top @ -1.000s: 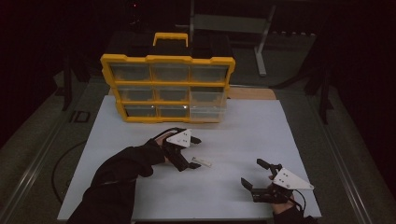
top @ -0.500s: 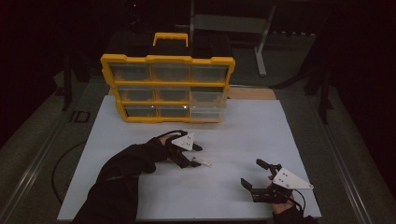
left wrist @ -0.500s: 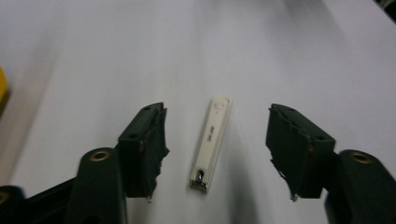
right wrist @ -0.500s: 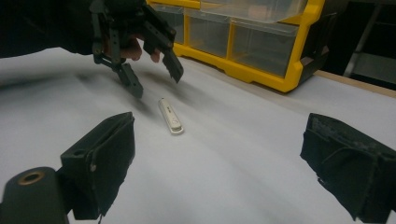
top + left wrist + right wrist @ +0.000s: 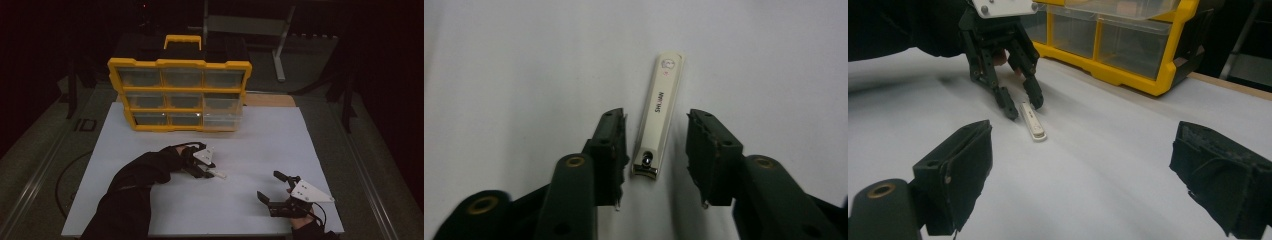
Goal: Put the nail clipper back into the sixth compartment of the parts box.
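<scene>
Since the nail clipper (image 5: 659, 112) lies flat on the white desk (image 5: 260, 150), between the left tool's (image 5: 656, 155) parted jaws, I'd keep it centered, press low, then squeeze its long sides evenly. The right tool (image 5: 274, 189) sits wide apart, empty, near the front edge. Yellow drawer organizer (image 5: 180, 95) stands behind.

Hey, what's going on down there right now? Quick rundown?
Left gripper open, jaws straddling nail clipper on white table. Right gripper open, empty. Nothing in the way.
</scene>
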`<action>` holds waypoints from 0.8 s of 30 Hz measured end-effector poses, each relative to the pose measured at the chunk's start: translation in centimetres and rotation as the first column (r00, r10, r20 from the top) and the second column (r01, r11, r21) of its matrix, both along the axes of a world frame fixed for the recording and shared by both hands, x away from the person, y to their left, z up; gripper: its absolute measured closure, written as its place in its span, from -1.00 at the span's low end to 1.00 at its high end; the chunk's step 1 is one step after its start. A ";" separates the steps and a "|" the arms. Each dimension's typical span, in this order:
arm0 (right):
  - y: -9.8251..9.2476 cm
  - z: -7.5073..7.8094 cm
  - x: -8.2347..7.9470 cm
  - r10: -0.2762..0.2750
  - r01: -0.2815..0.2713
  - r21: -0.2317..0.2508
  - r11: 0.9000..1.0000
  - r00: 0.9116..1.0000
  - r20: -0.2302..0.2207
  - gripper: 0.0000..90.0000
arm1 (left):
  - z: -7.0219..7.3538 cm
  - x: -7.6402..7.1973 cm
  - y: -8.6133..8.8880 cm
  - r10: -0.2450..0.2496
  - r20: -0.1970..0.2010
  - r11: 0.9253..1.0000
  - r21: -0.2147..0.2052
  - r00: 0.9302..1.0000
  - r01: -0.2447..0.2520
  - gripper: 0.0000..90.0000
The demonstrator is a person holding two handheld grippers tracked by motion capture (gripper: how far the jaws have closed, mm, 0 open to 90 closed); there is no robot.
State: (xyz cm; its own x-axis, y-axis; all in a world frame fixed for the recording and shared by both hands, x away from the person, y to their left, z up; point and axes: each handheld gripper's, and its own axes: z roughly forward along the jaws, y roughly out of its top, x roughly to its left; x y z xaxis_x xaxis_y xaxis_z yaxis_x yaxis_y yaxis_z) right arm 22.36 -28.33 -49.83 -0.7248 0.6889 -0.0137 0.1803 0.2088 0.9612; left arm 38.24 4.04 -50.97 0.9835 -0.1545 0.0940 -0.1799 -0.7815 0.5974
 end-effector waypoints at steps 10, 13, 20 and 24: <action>0.0 0.1 -0.1 0.002 -0.002 0.001 1.000 1.000 0.000 -0.78 | 0.6 0.3 -1.5 -0.033 -0.049 0.992 0.118 0.998 0.038 0.72; 0.0 0.0 -0.1 0.002 -0.002 0.001 1.000 1.000 -0.002 -0.78 | 0.7 0.2 -1.8 -0.023 -0.052 0.991 0.132 0.998 0.030 0.74; 0.1 0.0 -0.1 0.004 -0.004 0.000 1.000 1.000 -0.003 -0.78 | 1.0 -0.2 -2.0 0.055 -0.049 0.986 0.158 0.997 -0.047 0.74; -0.1 0.2 -0.1 -0.007 0.007 0.004 1.000 1.000 0.005 -0.78 | 1.6 -0.6 -1.7 0.095 -0.066 0.984 0.154 0.993 -0.084 0.74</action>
State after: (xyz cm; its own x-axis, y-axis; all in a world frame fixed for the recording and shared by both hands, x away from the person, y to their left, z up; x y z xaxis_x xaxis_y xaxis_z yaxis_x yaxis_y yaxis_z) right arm 22.26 -28.43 -49.66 -0.7197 0.6942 -0.0143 0.1772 0.2036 0.9629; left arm 37.64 2.30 -49.36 0.9973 -0.0727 0.0037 -0.0655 -0.8746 0.4804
